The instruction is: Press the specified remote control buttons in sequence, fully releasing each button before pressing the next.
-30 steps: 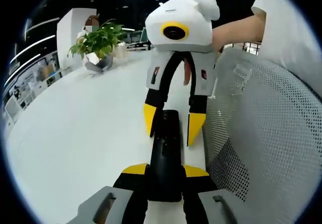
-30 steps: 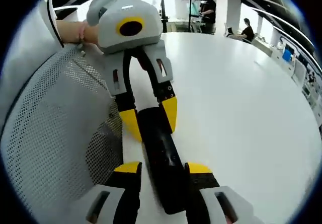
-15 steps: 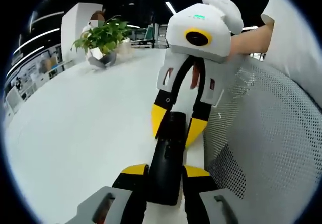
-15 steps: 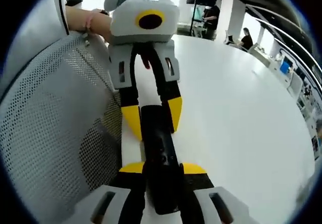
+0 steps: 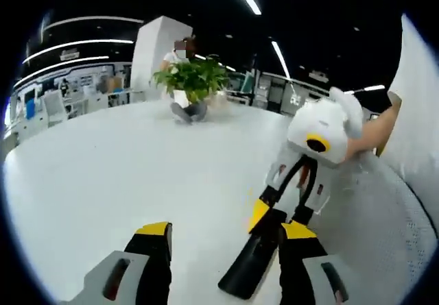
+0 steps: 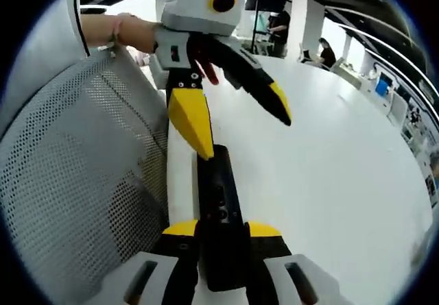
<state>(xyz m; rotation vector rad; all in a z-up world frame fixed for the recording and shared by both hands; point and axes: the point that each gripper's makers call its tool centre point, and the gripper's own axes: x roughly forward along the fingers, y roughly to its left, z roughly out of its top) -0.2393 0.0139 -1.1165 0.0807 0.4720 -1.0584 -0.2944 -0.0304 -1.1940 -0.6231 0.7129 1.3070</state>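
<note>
Jaws on the right gripper (image 6: 221, 231) are clamped around the near end of the black remote (image 6: 219, 216), which lies on the white worktop (image 6: 329, 161) right beside a grey mesh chair back (image 6: 75, 181). Over on the left gripper (image 5: 219, 240), the jaws are spread wide with nothing between them; in the right gripper view one yellow tip hangs just over the remote's far end. Farther back there's a potted plant (image 5: 192, 86) on the worktop.
</note>
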